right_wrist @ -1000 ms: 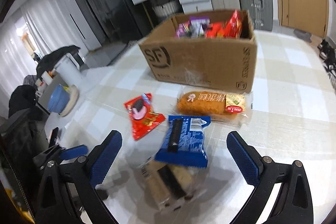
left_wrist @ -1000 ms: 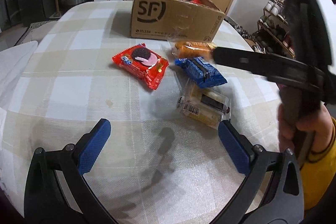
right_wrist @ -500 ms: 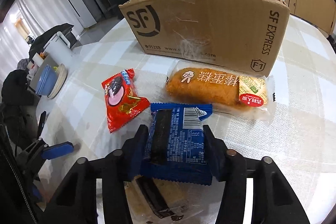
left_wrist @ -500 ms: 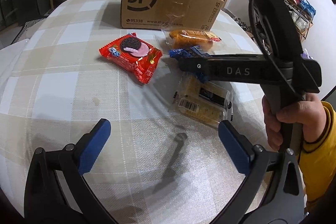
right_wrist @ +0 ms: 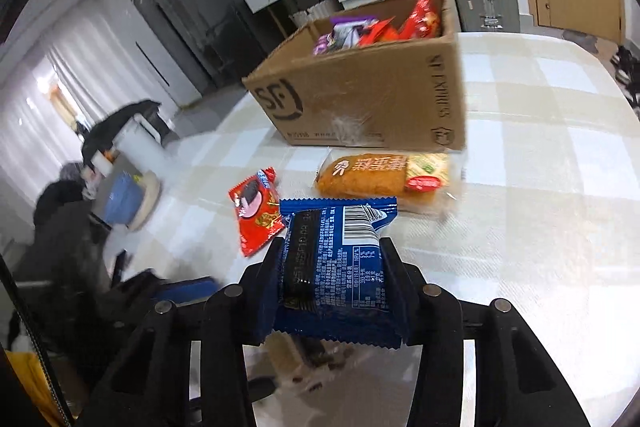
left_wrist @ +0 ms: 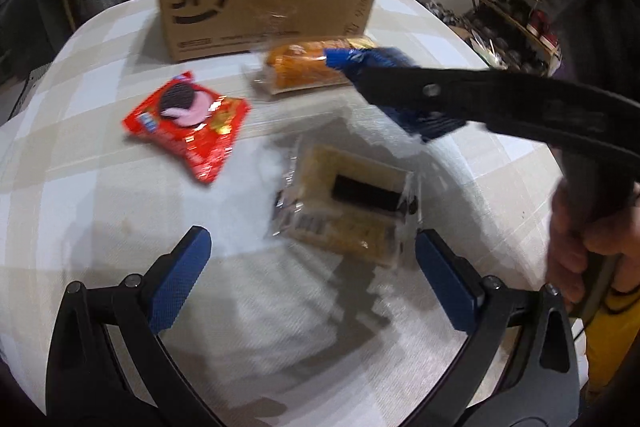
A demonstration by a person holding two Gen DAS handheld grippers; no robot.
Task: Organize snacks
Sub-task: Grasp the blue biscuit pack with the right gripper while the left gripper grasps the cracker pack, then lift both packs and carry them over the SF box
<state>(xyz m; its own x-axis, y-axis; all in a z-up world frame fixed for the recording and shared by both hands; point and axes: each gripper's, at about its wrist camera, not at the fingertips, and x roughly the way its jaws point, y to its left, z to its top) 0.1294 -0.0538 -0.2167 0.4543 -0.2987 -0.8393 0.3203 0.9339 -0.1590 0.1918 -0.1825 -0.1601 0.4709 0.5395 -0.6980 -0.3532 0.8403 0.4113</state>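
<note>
- Two grippers in play. Right gripper is clamped on the blue snack packet, pads pressing both sides, packet off the table; barcode side faces the camera.
- Left gripper has its jaws wide apart, nothing between the pads; it hangs over the table at 6 o'clock in the left wrist view.
- Clear-wrapped cake lies flat on the table just ahead of the left gripper, about centre, closer to the right-hand pad.
- Red cookie packet lies at 10 o'clock of the clear one, well apart from it.
- Orange bread packet sits at 12 o'clock, just beside the front wall of the cardboard box.
- Box stands at the far side of the checked tablecloth, open top, already holding red and purple snacks.
- Blue packet in left view is blurred, at 1 o'clock, partly over the orange bread.
- Person's hand grips the right tool's handle at 3 o'clock; yellow sleeve below it.
</note>
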